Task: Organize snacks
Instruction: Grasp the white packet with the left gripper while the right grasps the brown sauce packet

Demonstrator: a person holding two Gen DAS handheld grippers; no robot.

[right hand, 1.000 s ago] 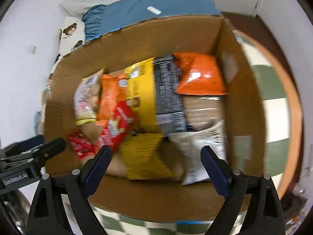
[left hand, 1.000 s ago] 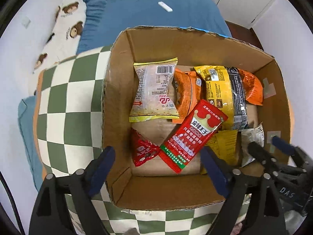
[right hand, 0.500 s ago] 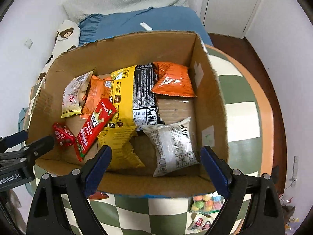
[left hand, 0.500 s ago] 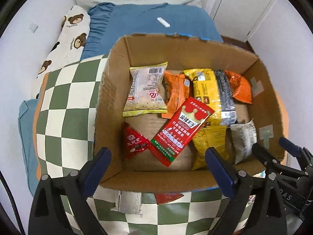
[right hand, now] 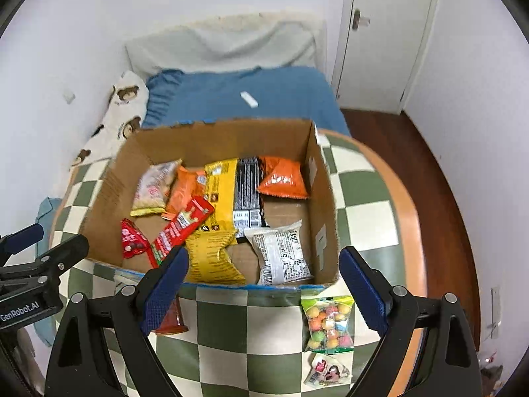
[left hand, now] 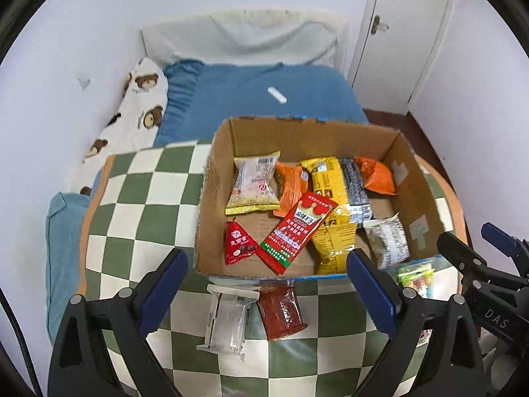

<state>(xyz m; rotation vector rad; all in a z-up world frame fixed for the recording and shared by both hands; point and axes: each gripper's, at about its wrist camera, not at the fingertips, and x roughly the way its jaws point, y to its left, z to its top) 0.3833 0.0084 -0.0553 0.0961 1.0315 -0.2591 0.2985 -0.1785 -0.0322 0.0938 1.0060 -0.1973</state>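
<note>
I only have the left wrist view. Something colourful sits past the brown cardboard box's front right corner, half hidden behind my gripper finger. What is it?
Observer: A clear bag of colourful candy balls, flat on the green and white checked tablecloth, outside the cardboard box.
Operator: Anything else loose near it?
Observer: Yes, a small white and pink packet lies beyond the bag, nearer the table edge.
Operator: Is the right gripper free?
Observer: The right gripper stands open, with nothing held between its fingers.
</note>
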